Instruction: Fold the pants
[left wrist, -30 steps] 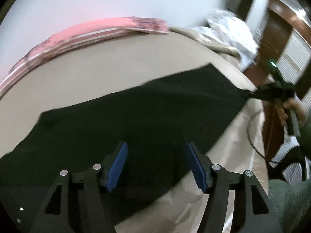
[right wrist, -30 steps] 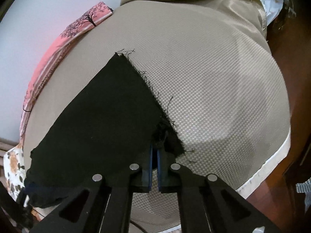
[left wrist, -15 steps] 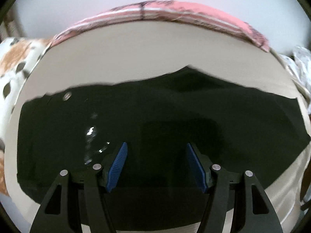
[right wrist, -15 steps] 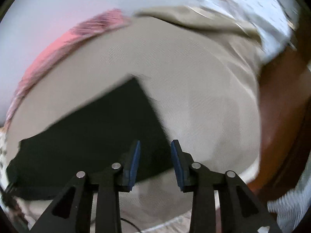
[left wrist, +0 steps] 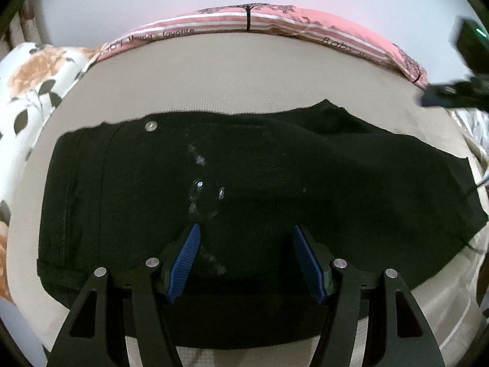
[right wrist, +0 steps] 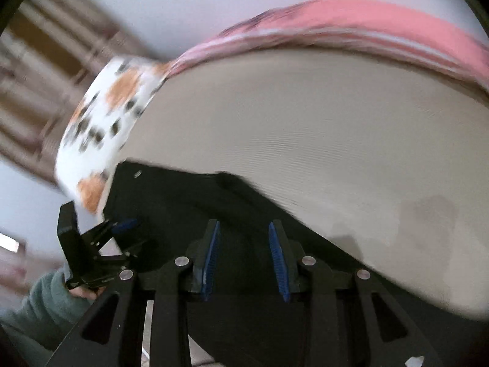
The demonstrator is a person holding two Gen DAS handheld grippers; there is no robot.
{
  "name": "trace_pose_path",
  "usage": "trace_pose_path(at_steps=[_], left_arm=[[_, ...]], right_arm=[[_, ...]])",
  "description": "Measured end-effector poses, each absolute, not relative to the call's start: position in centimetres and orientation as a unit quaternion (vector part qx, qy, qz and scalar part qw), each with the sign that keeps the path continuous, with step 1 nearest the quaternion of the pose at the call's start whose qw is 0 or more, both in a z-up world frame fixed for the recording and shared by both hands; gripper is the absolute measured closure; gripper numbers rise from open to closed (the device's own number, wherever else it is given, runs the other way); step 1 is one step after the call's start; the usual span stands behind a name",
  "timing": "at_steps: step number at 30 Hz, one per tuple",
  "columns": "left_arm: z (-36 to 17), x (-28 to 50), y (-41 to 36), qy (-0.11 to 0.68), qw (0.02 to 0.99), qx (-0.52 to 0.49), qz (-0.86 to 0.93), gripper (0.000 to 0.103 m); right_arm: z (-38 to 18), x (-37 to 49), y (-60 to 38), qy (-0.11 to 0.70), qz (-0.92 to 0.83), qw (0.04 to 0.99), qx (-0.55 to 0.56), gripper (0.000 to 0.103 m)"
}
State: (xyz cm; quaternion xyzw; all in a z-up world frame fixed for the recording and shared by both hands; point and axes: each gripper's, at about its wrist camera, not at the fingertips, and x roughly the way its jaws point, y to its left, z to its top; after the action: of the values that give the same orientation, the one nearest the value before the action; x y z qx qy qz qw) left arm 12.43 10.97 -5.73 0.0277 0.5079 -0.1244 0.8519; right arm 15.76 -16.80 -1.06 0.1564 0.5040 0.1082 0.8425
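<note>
Black pants [left wrist: 244,183] lie flat across the beige bed, folded lengthwise, waistband and metal button [left wrist: 151,126] at the left, leg ends at the right. My left gripper [left wrist: 244,244] is open and empty, hovering over the pants' near edge. My right gripper [right wrist: 244,244] is open and empty above the pants [right wrist: 195,202], and it also shows at the upper right of the left wrist view [left wrist: 440,98]. The left gripper shows at the left of the right wrist view [right wrist: 122,229]. The right wrist view is motion-blurred.
The beige bed surface [left wrist: 244,73] extends beyond the pants. A pink striped blanket [left wrist: 250,21] lies along the far edge by the wall. A white floral pillow [left wrist: 33,73] sits at the left, also in the right wrist view [right wrist: 104,116].
My right gripper let go of the pant leg end, opened, and swung left toward the waist. My left gripper stayed open and turned to face the pants squarely.
</note>
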Motion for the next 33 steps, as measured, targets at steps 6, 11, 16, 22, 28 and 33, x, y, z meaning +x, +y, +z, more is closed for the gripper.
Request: trace_pose_path(at_steps=[6,11,16,22,28,33], left_arm=[[-6.0,12.1,12.6,0.506,0.853,0.002,-0.129,0.039],[-6.1,11.8,12.1,0.500,0.856,0.019,-0.130,0.039],[-6.2,11.6,12.0,0.496,0.858,0.021,-0.134,0.038],[-6.2,11.6,12.5,0.490,0.860,0.008,-0.141,0.038],[-6.5,11.1,12.6,0.483,0.864,0.023,-0.142,0.038],[-6.2,11.3,12.6,0.489,0.862,0.021,-0.134,0.037]], right_arm=[[-4.1,22.4,-11.8,0.546,0.166,0.815,0.099,0.071],[-6.0,24.5,-11.1,0.580,0.186,0.788,0.090,0.071],[-7.3,25.3,-10.6,0.591,0.192,0.778,0.090,0.089],[-5.8,25.4,-10.3,0.558,0.173,0.809,0.069,0.096],[-7.9,26.6,-10.4,0.562,0.147,0.811,0.062,0.097],[-6.6,25.8,-10.8,0.558,0.130,0.817,0.065,0.077]])
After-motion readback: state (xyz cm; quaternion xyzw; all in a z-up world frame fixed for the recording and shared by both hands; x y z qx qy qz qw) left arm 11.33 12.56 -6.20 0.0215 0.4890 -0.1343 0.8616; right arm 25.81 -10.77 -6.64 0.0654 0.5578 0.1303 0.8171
